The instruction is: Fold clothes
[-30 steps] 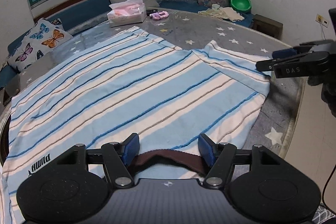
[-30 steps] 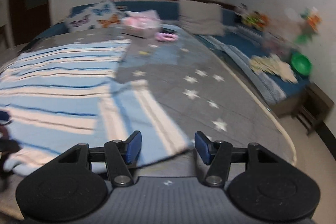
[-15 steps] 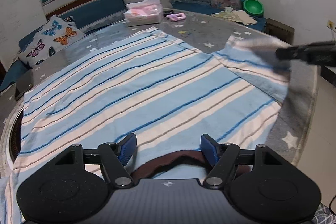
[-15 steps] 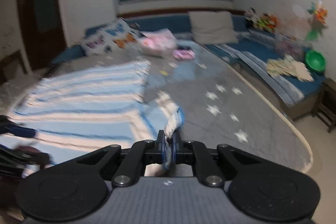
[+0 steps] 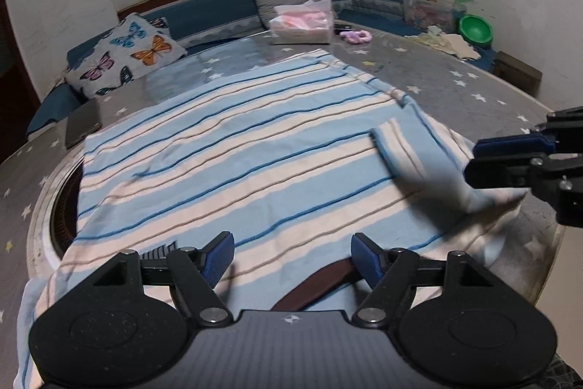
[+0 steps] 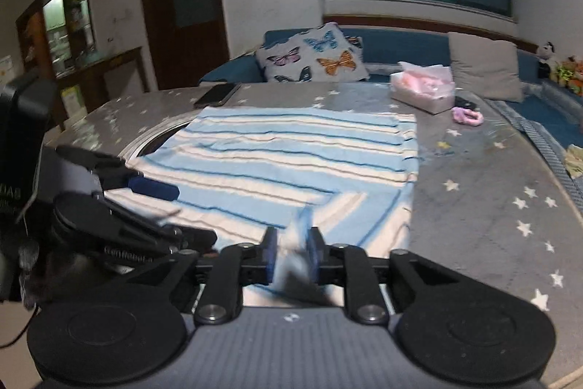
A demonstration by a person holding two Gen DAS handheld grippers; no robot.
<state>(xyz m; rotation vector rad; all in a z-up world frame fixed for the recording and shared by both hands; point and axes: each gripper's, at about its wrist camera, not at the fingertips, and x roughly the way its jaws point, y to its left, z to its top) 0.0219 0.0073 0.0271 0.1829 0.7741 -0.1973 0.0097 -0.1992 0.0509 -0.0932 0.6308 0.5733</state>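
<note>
On round starred table (image 5: 430,86): striped blue-and-white shirt (image 5: 233,163), spread flat, brown collar (image 5: 313,290) nearest the left wrist camera at 6 o'clock, hem toward 12 o'clock.

Item 1, left gripper (image 5: 293,259): parted wide, grasping nothing; poised over the collar edge, likely placed to pin or pick the neckline while the other side gets folded.

Item 2, right gripper (image 6: 291,252): clenched on the sleeve (image 5: 411,152), blurred cloth bunched between its blue pads (image 6: 270,252); sleeve carried inward over the shirt body from 3 o'clock, apparently the first lengthwise fold.

Item 3, view differences. Left wrist view: folded sleeve lying diagonally across the stripes, collar, green bowl (image 5: 475,30) at 1 o'clock; grip itself half hidden. Right wrist view: pinch seen head-on, left gripper at 9 o'clock, dark door (image 6: 182,6), phone (image 6: 216,94) near the far table edge; collar not visible.

Item 4, bystanders: butterfly pillow (image 5: 125,55), pink tissue pack (image 5: 302,24), well apart from the shirt.
</note>
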